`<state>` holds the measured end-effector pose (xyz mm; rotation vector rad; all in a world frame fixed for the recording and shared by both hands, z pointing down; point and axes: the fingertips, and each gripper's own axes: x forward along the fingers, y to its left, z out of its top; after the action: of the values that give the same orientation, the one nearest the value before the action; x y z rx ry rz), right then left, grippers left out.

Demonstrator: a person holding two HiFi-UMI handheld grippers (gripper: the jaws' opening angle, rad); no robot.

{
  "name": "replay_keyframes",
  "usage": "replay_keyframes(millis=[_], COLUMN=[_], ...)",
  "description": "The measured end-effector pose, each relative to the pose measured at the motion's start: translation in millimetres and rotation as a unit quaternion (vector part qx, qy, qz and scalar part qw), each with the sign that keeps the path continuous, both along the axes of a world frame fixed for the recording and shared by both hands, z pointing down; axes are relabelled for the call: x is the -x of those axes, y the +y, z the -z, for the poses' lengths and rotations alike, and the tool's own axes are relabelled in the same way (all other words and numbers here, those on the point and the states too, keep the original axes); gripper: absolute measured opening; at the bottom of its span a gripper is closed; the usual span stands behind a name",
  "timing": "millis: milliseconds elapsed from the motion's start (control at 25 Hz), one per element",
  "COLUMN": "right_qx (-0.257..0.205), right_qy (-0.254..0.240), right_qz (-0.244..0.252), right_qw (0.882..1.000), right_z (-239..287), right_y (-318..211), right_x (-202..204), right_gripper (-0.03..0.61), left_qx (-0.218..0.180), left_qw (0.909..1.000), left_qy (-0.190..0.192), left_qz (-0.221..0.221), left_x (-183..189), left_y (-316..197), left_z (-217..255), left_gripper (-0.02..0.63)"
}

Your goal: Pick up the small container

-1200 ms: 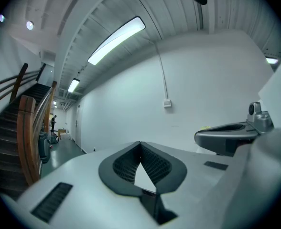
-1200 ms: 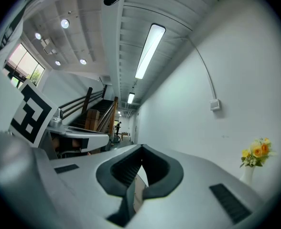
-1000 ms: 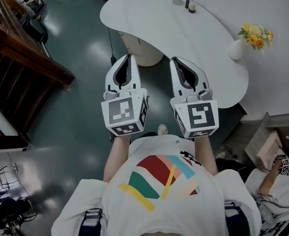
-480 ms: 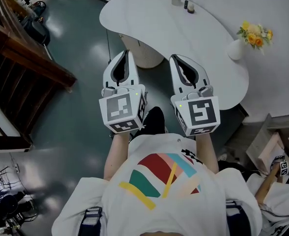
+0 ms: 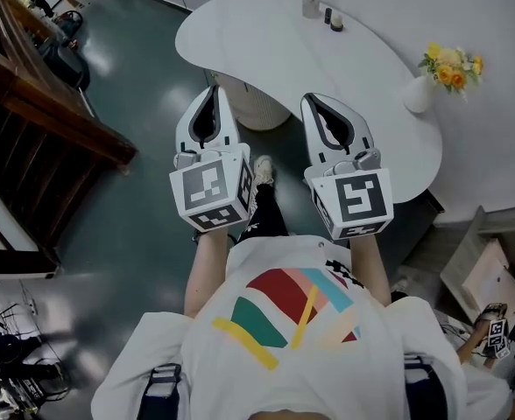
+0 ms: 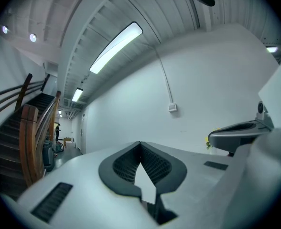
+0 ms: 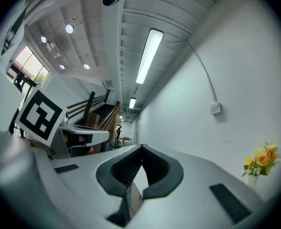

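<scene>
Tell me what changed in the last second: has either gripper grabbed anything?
The person's white shoe has swung forward between the grippers, a step toward the white table. The left gripper drifted slightly up and left. Nothing was grabbed or released. It and the right gripper stayed shut and empty, and the small containers at the table's far edge stayed untouched.

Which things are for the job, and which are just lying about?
For the job: small containers at the far edge of the white table; left gripper and right gripper, both shut and empty.
Just lying about: vase of yellow flowers; wooden railing.
</scene>
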<state>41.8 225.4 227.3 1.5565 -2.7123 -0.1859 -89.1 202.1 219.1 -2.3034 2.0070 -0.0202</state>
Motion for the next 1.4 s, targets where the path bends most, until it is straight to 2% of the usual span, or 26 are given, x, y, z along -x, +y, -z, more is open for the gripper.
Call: replay_keyframes(millis=[520, 880, 1400], right_qx=[-0.025, -0.011, 0.017], right_qy=[0.004, 0.008, 0.014], right_qz=[-0.017, -0.015, -0.026], right_qw=[1.0, 1.0, 0.999], right_z=[6, 2, -12], right_y=[-31, -70, -158], right_x=[0, 18, 37], right_gripper=[0.011, 0.011, 0.012], left_qx=[-0.023, -0.01, 0.0], left_qw=[0.9997, 0.9998, 0.9979], left_qy=[-0.002, 0.009, 0.02], left_qz=[-0.013, -0.017, -0.062], left_x=[2, 14, 14], left_y=[-35, -80, -168], left_z=[5, -3, -14], left_gripper=[0.017, 0.017, 0.017])
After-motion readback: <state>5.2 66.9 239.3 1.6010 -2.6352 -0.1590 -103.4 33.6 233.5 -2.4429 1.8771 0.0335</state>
